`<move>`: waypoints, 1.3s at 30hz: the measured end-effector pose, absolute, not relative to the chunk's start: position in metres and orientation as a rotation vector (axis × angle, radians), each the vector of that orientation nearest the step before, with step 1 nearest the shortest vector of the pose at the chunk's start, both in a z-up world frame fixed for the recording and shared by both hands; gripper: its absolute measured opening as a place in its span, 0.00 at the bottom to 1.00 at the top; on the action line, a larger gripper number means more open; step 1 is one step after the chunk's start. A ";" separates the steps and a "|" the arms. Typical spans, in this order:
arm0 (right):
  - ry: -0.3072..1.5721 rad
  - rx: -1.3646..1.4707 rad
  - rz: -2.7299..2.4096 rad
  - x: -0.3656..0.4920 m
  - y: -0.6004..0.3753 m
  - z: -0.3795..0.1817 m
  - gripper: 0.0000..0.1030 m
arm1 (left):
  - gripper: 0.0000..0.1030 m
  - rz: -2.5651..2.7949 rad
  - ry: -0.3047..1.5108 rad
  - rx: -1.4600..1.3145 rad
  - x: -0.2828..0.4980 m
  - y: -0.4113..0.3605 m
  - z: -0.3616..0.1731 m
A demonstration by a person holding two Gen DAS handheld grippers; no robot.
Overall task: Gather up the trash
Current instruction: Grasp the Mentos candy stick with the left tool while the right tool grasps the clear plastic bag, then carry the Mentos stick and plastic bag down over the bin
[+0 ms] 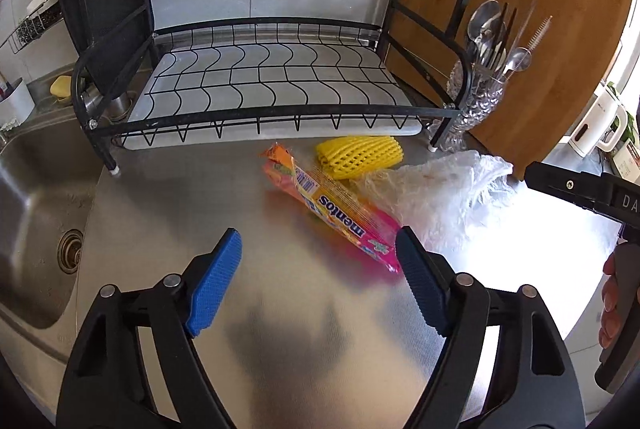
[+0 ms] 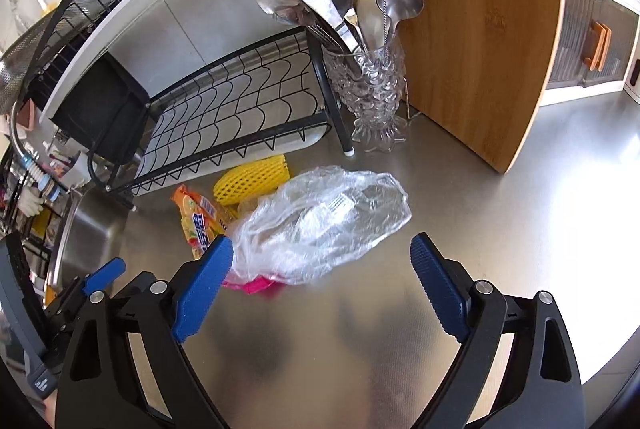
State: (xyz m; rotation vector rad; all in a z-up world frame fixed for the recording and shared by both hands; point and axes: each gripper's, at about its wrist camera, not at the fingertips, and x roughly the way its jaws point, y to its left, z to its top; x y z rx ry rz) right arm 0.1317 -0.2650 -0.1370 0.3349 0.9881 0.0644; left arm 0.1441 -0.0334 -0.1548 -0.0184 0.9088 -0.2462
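Blue-padded fingers of the left claw fill the foreground of the left wrist view, spread apart with nothing between them, above the brushed-steel surface. Just ahead of its right finger lies the pink-and-orange foil candy wrapper, long axis running diagonally from the near right end, close by that finger, to the far left end near the rack. Behind the wrapper sits the yellow foam fruit net, lying crosswise, and to its right the crumpled clear plastic bag, which overlaps the wrapper's near end in the right wrist view.

The right claw is likewise released and empty; the plastic bag lies directly ahead between the lines of its fingers, long axis slanting from near left to far right, its near edge just beside the left finger. By position, the right claw appears better placed for the bag and the left claw for the wrapper.

Containers: a clear scale-patterned glass vase holds spoons, a knife and a bottle brush; the black wire dish rack has a bare lower shelf; the steel sink at left shows only its drain. No trash bin is visible.
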 end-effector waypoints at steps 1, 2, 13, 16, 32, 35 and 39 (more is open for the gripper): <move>0.991 0.331 0.072 0.138 -0.265 -0.138 0.86 | 0.71 -0.239 0.912 -0.019 0.150 -0.034 -0.156; 0.994 0.327 0.080 0.145 -0.265 -0.139 0.85 | 0.70 -0.233 0.917 -0.019 0.155 -0.036 -0.157; 1.065 0.291 0.143 0.189 -0.257 -0.167 0.84 | 0.69 -0.190 1.029 -0.001 0.196 -0.044 -0.195; 1.100 0.286 0.153 0.193 -0.255 -0.178 0.74 | 0.59 -0.205 1.053 0.000 0.200 -0.047 -0.204; 1.096 0.229 0.140 0.170 -0.258 -0.175 0.06 | 0.00 -0.281 1.035 0.049 0.168 -0.054 -0.204; 1.074 0.243 0.147 0.154 -0.255 -0.165 0.06 | 0.00 -0.280 1.010 0.044 0.150 -0.047 -0.195; 1.035 0.242 0.155 0.127 -0.244 -0.146 0.06 | 0.00 -0.288 0.981 0.045 0.123 -0.036 -0.183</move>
